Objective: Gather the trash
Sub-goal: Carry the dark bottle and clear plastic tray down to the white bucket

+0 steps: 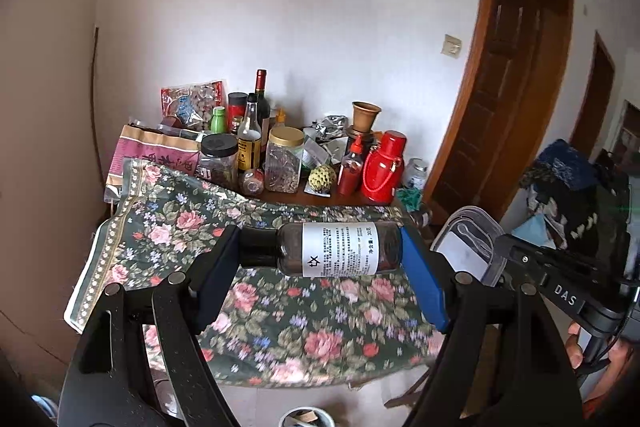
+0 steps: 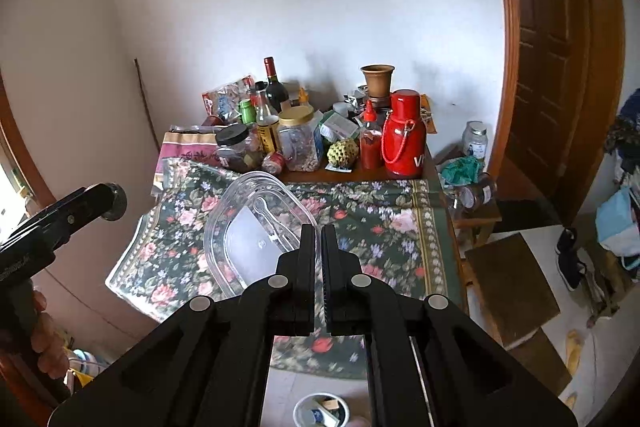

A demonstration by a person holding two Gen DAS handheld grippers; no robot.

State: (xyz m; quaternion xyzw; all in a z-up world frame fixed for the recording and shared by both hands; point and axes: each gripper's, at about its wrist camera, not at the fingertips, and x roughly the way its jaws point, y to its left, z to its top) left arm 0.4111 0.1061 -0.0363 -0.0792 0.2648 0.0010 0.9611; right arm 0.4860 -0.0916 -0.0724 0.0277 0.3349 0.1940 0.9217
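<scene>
Bottle (image 1: 340,254), small and dark with a black cap and a white printed label, lies sideways, pinched end to end between the wide-set jaws of the left gripper (image 1: 320,259) above the floral cloth (image 1: 168,227); the right gripper (image 2: 319,247), pressed together, pinches the rim of a clear plastic tray (image 2: 248,223) holding a clear spoon, tilted over the same cloth. Behind stand a gold-lidded jar (image 2: 298,141) of brownish bits, a black-lidded jar (image 2: 236,147) with dark contents and a red flask (image 2: 402,135); below sits a white bin (image 2: 320,411) with scraps.
</scene>
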